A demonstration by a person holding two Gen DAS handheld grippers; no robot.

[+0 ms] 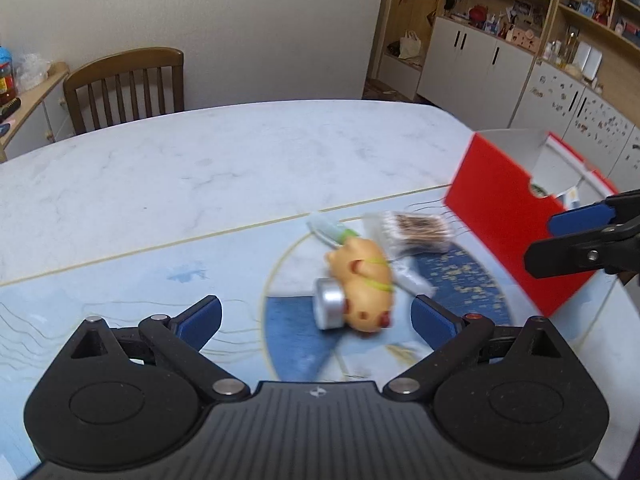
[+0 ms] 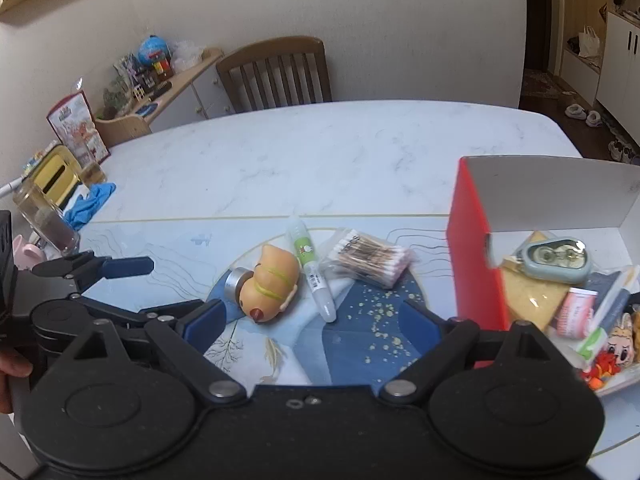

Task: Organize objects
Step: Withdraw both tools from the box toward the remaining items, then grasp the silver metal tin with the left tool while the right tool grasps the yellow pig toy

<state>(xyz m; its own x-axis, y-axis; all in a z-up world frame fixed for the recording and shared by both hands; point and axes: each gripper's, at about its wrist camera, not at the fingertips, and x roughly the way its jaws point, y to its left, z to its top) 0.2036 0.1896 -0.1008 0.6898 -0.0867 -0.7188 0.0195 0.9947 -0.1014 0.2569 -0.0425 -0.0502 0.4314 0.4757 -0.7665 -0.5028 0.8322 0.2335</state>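
Low in the centre of the left wrist view, the left gripper hangs with its jaws spread wide and empty, the orange duck toy lying on its side just ahead between the blue pads; that frame is smeared there, so fine contact cannot be judged. Beside the toy a small silver tin touches its left flank, a white-and-green pen lies just right of it in the right wrist view, and a clear pack of cotton swabs sits further right, near the red box. At the right of that view the box stands open and already holds a pale blue case, a pink tube and other small items. The right gripper also stands wide open with nothing between its pads, low in its own frame

Judging by this, the sorting is partly done: three or four loose items remain on the mat, and the step in hand looks like reaching for the duck toy. The next move calls for closing across the toy's rounded body without nudging the tin, then lifting it over the box wall

A blue patterned mat covers the near part of a pale marble table. Toward the upper middle a wooden chair stands against a plain wall, a cluttered sideboard at upper left
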